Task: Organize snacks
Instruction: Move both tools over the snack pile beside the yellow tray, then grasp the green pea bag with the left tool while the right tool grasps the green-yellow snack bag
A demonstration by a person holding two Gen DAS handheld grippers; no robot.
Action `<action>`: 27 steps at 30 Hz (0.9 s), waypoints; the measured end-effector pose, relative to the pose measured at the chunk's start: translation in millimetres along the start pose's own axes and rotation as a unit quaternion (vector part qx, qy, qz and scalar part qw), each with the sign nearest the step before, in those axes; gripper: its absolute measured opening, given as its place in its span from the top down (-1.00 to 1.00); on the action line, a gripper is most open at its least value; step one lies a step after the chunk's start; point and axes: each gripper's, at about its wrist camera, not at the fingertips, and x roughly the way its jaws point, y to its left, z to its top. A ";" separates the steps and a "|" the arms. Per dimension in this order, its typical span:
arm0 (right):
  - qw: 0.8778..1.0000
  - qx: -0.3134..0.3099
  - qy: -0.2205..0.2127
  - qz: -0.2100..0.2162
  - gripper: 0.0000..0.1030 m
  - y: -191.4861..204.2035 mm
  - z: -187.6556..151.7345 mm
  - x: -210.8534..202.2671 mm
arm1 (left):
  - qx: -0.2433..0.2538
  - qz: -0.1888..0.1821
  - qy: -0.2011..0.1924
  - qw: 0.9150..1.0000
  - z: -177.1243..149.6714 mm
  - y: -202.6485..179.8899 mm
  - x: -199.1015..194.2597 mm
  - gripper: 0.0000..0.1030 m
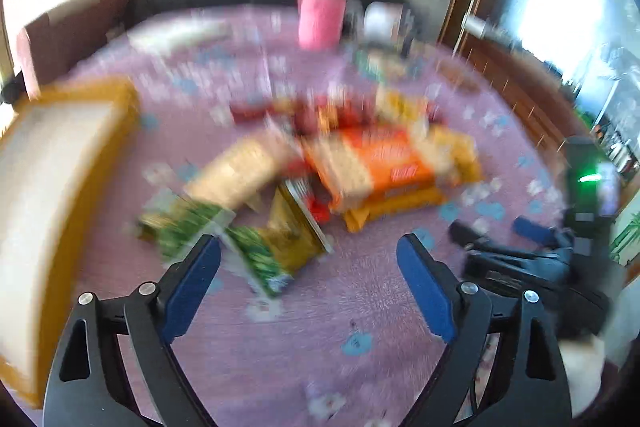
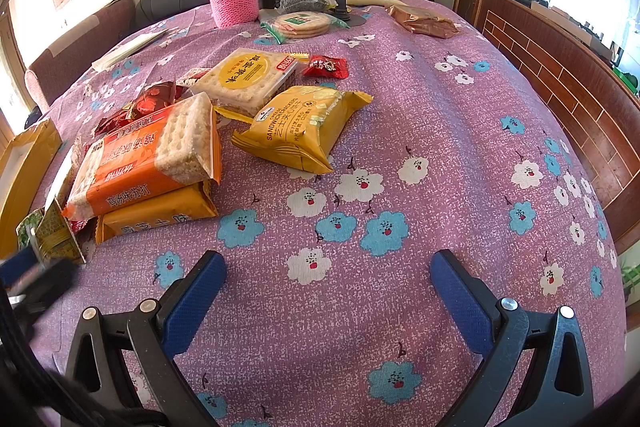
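Your left claw (image 1: pixel 308 267) stood wide with nothing between its blue pads, hanging over the flowered cloth near the table's front edge. Just beyond its left finger lay a green-and-gold packet (image 1: pixel 256 247), not touched by either pad. This view was badly smeared, so finer detail could not be read. Your right claw (image 2: pixel 328 281) was also spread wide and empty, above bare cloth at the front edge.

The snacks sat heaped toward the left side of the table (image 2: pixel 440 155): an orange cracker pack (image 2: pixel 148 155) on a yellow one, a yellow sandwich-cracker bag (image 2: pixel 304 127) nearer the middle. A shallow yellow-rimmed box (image 1: pixel 60 163) waited at the left edge.

You appeared to be between picks. The next move probably called for lining up on one packet and closing squarely across it.
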 end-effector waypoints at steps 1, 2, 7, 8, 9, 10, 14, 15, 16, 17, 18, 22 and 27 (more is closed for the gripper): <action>1.000 0.000 0.000 0.000 -1.00 0.0 -0.1 0.0 | -0.001 0.001 -0.029 1.000 0.9 5.4 -18.6 -0.76; 1.000 0.000 0.000 0.000 -1.00 -0.1 -0.4 0.0 | -0.006 0.004 -0.060 0.998 1.6 13.3 -37.5 -0.76; 1.000 0.000 0.001 0.000 -1.00 0.0 0.1 1.2 | -0.033 0.053 -0.120 0.991 2.8 68.9 -82.8 -0.76; 1.000 -0.001 0.002 0.000 -1.00 0.0 0.1 1.3 | -0.038 0.070 -0.113 0.990 1.7 78.3 -83.8 -0.76; 1.000 -0.003 0.008 0.002 -1.00 -0.4 1.2 1.7 | -0.044 0.080 -0.115 0.989 -0.3 87.6 -88.2 -0.76; 1.000 -0.005 0.020 0.003 -1.00 1.6 5.2 3.2 | -0.049 0.083 -0.123 0.988 -3.4 95.1 -93.8 -0.76; 0.999 -0.015 0.036 0.002 -0.99 1.6 6.4 4.4 | -0.067 0.071 -0.145 0.985 -14.7 119.5 -112.7 -0.76; 0.999 -0.018 0.038 0.005 -0.99 1.6 6.2 4.4 | -0.075 0.073 -0.150 0.983 -17.2 125.0 -117.1 -0.76; 0.999 -0.023 0.043 0.009 -0.99 1.3 6.3 4.0 | -0.081 0.073 -0.153 0.982 -17.8 129.3 -119.6 -0.76; 0.998 -0.029 0.054 0.007 -0.98 1.6 7.1 3.1 | -0.084 0.069 -0.153 0.982 -19.3 135.1 -123.1 -0.76; 0.998 -0.029 0.063 0.003 -0.86 1.9 7.0 -0.6 | -0.086 0.065 -0.152 0.982 -20.6 138.9 -124.9 -0.76; 0.997 -0.017 0.035 0.064 -0.49 17.0 5.7 -40.8 | -0.098 0.063 -0.156 0.981 -23.1 144.1 -123.3 -0.78; 0.976 -0.035 0.044 0.210 -0.49 80.9 2.9 -57.7 | -0.119 0.042 -0.132 0.983 -26.7 150.9 -114.1 -0.78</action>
